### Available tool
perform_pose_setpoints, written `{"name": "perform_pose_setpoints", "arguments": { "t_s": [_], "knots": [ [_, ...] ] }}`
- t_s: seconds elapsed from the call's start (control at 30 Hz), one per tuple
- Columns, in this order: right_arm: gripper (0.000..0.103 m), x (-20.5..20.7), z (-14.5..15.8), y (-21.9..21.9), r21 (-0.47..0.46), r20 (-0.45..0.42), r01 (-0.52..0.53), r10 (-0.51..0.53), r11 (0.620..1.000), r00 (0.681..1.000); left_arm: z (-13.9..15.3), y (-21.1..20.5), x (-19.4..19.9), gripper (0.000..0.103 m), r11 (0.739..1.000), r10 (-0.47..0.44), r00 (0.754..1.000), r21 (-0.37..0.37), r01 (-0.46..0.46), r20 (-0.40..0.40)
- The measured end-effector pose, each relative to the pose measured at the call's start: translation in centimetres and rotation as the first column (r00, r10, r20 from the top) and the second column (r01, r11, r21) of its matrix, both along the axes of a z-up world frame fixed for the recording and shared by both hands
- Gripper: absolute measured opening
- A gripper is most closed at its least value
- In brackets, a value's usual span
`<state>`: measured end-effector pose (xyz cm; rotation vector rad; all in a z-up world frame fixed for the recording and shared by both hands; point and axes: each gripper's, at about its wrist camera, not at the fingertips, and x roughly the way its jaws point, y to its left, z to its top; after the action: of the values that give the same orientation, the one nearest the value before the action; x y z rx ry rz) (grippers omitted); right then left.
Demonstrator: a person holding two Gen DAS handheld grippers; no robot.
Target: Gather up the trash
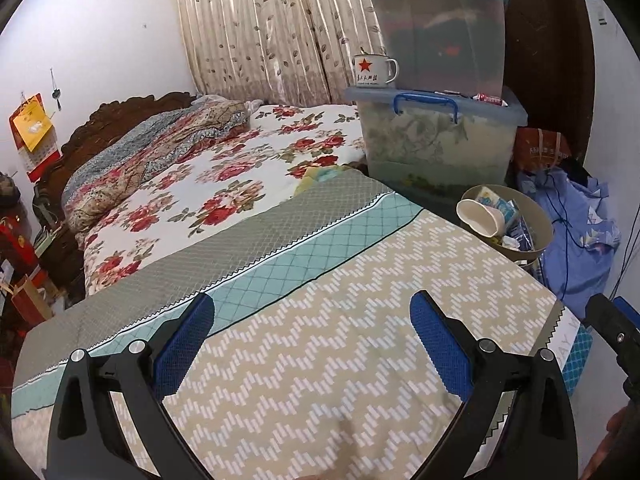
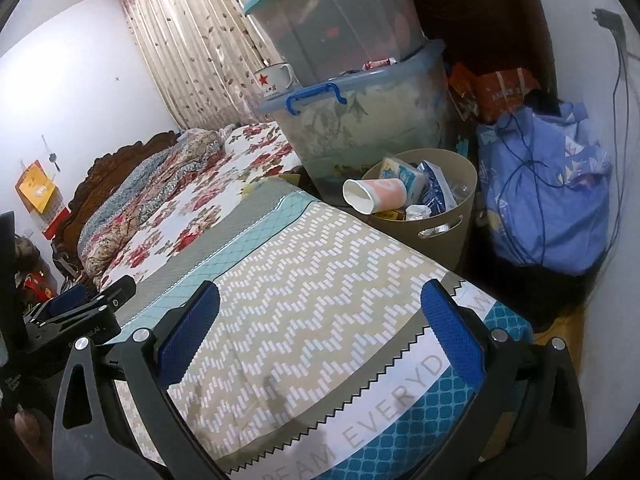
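The left gripper hangs low over the near end of the bed with its blue-padded fingers spread wide and nothing between them, and the right gripper does the same just to its right, jaws wide apart and empty. Under both lies the folded quilt, a beige zigzag print with a teal band, and its surface shows no wrapper, cup or scrap anywhere that either camera reaches. Farther left, the floral bedspread and the rolled bedding near the headboard also look free of litter, though the far corners are too small to judge. Beyond the quilt's far right edge stands the beige trash bin, on the floor just beside the bed, and it is nearly full: a paper cup lies on its side across the rim with its mouth pointing left, and tissue packs and crumpled wrappers fill the space behind it. Behind the bin rise two stacked storage boxes, with an enamel mug on the lower lid. Judging from this, the collecting looks essentially done; what may remain is pushing the cup fully down, since it sits loosely on top.
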<state>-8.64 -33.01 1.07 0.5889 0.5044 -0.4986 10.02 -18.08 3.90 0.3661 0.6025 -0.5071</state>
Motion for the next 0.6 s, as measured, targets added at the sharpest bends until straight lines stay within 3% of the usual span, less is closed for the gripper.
{"name": "perform_pose_setpoints", "arguments": {
  "t_s": [0.6],
  "knots": [
    [0.099,-0.9,1.1,0.9,-0.018,0.019,0.022,-0.022,1.0,1.0,1.2,0.5,-1.0,0.094,1.0,-0.013,1.0,-0.027,0.013,-0.007]
  ]
}}
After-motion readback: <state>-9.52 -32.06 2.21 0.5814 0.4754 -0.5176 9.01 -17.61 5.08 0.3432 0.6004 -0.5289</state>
